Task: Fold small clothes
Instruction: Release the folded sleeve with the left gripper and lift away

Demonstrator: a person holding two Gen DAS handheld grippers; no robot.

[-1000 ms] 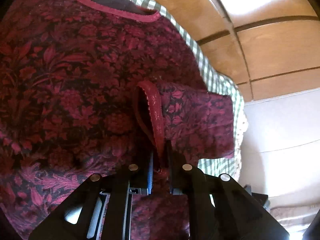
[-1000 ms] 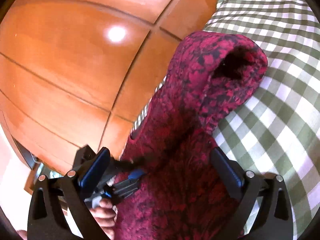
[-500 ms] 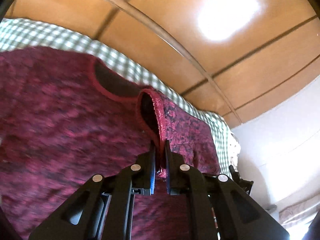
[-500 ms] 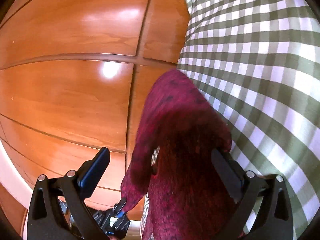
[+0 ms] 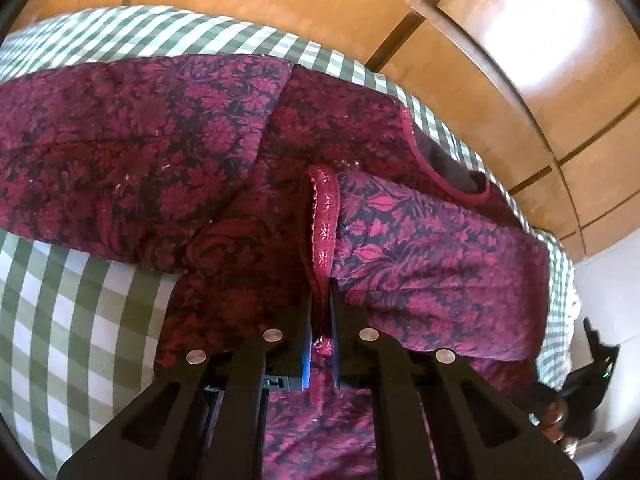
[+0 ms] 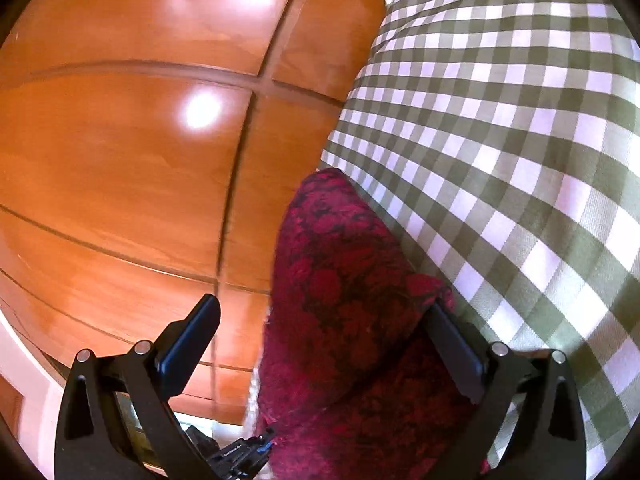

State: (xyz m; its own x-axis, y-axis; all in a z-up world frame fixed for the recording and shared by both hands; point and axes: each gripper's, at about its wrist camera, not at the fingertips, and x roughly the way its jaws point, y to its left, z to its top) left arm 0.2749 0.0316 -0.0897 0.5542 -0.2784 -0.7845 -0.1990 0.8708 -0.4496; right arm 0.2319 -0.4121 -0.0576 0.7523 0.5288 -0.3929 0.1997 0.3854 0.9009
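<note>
While left gripper (image 5: 320, 312) pinches sleeve (image 5: 420, 248), neckline (image 5: 448, 168) visible

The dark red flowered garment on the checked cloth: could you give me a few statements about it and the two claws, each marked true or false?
1. The left claw is shut on the dark red flowered garment at a trimmed hem. True.
2. The right claw is clamped shut. False: its jaws stand wide apart, with garment fabric lying between them.
3. The garment lies on a green-and-white checked cloth. True.
4. The floor is grey carpet. False: glossy orange-brown wooden panels show beside the cloth.
</note>
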